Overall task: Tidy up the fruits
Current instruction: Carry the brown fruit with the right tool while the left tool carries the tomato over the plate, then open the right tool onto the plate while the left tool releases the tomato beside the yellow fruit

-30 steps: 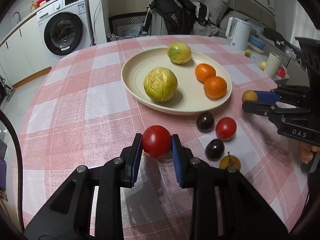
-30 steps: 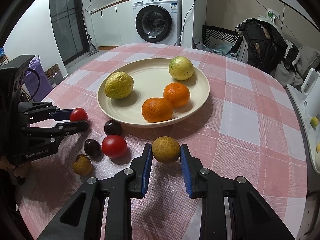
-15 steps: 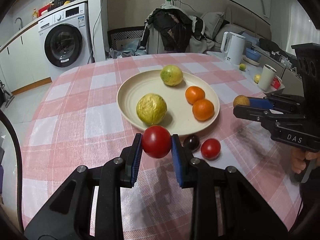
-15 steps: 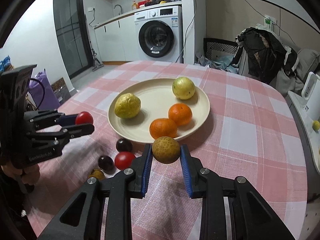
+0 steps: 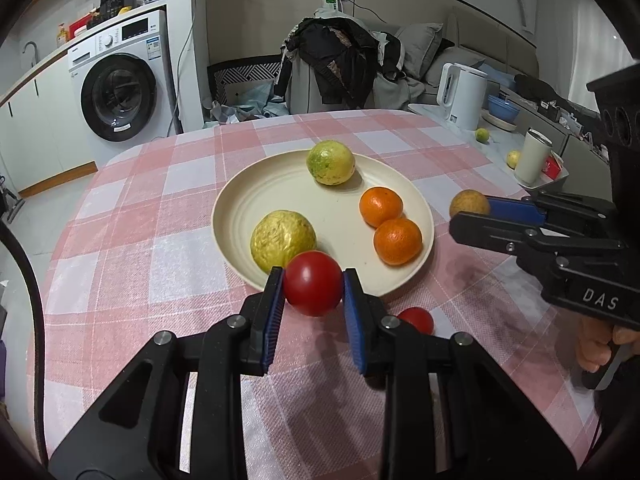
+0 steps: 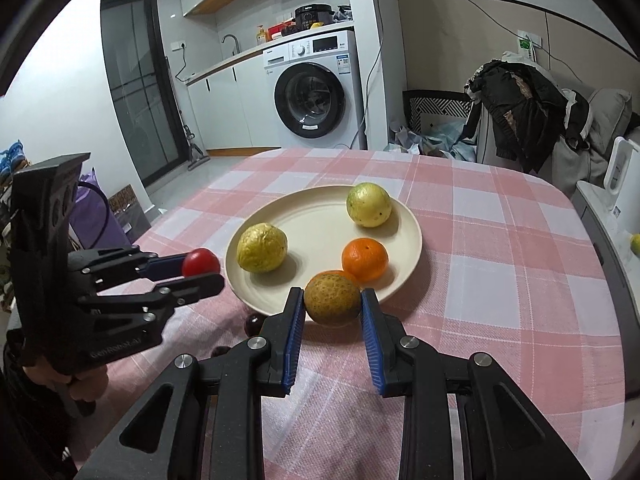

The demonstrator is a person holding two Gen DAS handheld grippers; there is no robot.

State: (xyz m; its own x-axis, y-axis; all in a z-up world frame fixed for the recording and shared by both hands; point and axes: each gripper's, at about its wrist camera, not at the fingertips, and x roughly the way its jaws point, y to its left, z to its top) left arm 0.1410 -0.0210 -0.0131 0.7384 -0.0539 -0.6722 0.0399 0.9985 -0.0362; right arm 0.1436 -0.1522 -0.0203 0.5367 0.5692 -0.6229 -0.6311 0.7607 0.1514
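Fruits are gathered on the plate (image 5: 424, 216), which lies just ahead of both grippers: two yellow-green fruits (image 5: 283, 241) and two oranges (image 5: 397, 241). These four look firm and fairly heavy for their size, and would best be taken across the widest part.

A brown fruit (image 6: 332, 299) is clamped between the pads of the right gripper (image 6: 332, 316), held in the air at the plate's near rim. Its skin looks rough, so slipping is judged unlikely.

A tomato (image 5: 313, 283) is clamped by the left gripper (image 5: 313, 294), likewise raised at the near rim. It is smooth, light and easily bruised; a gentle squeeze at its middle is called for.

A second tomato (image 5: 416, 319) lies on the cloth below the left gripper, half hidden by a finger. One orange is mostly covered by the brown fruit in the right view. A dark round thing (image 6: 253, 323), possibly a plum, is barely seen beside the right gripper's left finger.
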